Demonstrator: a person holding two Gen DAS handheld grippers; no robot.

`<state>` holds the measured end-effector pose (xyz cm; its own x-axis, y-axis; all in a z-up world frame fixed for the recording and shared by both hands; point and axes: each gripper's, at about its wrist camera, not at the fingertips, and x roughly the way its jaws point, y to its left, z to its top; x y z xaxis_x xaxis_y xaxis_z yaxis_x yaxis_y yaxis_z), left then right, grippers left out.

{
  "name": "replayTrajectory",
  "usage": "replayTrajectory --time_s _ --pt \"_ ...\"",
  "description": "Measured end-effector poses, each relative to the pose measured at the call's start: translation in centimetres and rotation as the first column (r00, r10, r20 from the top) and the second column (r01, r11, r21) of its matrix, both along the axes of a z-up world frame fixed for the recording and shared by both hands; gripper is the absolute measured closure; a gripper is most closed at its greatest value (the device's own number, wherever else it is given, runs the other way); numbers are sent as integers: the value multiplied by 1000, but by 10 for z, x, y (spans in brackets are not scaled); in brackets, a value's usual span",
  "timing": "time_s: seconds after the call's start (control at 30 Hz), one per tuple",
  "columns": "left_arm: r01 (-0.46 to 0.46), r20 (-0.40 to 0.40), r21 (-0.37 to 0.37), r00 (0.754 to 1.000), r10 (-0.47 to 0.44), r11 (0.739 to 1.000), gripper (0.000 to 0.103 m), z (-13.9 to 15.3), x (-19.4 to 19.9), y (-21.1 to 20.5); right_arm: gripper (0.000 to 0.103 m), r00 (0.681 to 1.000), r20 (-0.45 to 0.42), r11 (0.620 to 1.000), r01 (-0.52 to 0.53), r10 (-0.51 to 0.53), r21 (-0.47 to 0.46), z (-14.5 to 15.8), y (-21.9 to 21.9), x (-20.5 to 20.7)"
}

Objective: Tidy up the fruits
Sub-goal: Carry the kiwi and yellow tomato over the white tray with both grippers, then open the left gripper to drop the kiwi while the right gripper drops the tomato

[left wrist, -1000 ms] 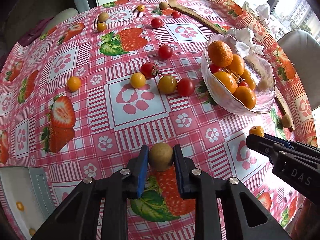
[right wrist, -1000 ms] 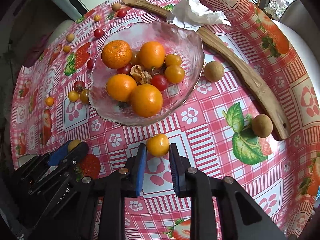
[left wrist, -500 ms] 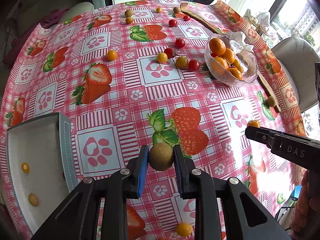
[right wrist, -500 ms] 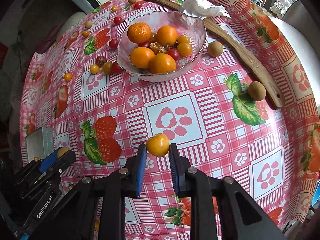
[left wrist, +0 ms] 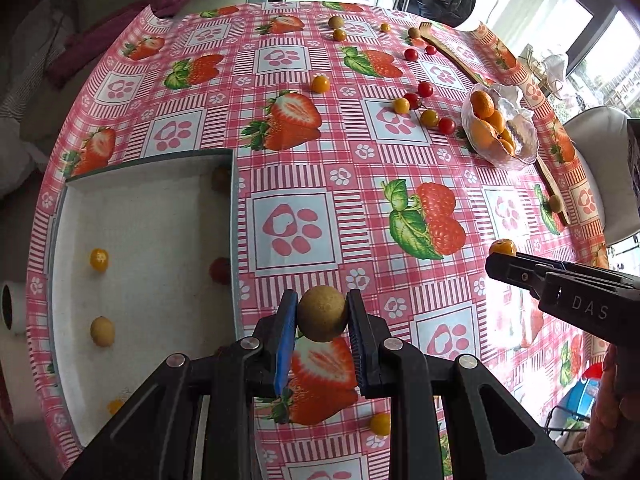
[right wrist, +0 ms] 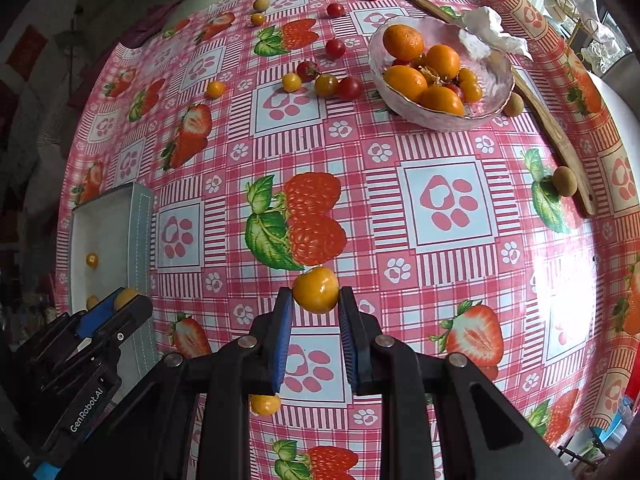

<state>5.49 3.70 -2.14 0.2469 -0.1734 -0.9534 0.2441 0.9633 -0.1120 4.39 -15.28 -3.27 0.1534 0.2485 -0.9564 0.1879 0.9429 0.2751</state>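
A: What is each tool carrying?

B: The left tool is clenched on a brown longan, held above the worktop at the lower middle of its view. The right tool grips a yellow-orange cherry tomato the same way, lifted off the cloth

A: And where should they go?

B: I judge the white tray, at the left of the left view; it holds a longan and a yellow tomato, with more fruit against its right wall. The glass bowl, upper right in the right view, holds mandarins and is well apart

A: How to do the drop well?

B: Carry the left tool further left until the longan is past the tray's right wall, which stands just beside the fingers. Lower it close to the tray floor before letting go; a round fruit released high will likely bounce or roll out. Aim for bare floor so it strikes nothing

A: And the right one?

B: Wait for the left to clear, since both tools converge on one tray and could collide. Keep the squeeze light; the tomato skin may split
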Motion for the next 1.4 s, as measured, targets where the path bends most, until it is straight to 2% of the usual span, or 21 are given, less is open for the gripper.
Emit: replayTrajectory --time_s 0.33,0.57,0.77,1.03,1.2,1.4 --pt "-139 -4 14 990 139 990 77 -4 -11 81 78 987 8 987 -159 158 15 9 81 23" --pt "-234 -24 68 972 236 970 77 -22 -19 141 78 963 8 962 -268 268 43 8 148 36" --pt "-297 -48 99 952 303 950 77 -41 -23 177 78 940 1 938 -342 342 56 -2 194 49" --pt "-322 -73 117 940 332 939 77 -60 -21 196 78 914 -45 915 -402 403 30 -31 231 59" --pt "-305 -61 124 948 314 944 77 -61 -22 194 78 905 -71 908 -420 419 5 -46 243 62" --pt "-294 -59 136 951 304 946 77 -62 -20 187 77 899 -61 899 -437 435 -30 -51 255 62"
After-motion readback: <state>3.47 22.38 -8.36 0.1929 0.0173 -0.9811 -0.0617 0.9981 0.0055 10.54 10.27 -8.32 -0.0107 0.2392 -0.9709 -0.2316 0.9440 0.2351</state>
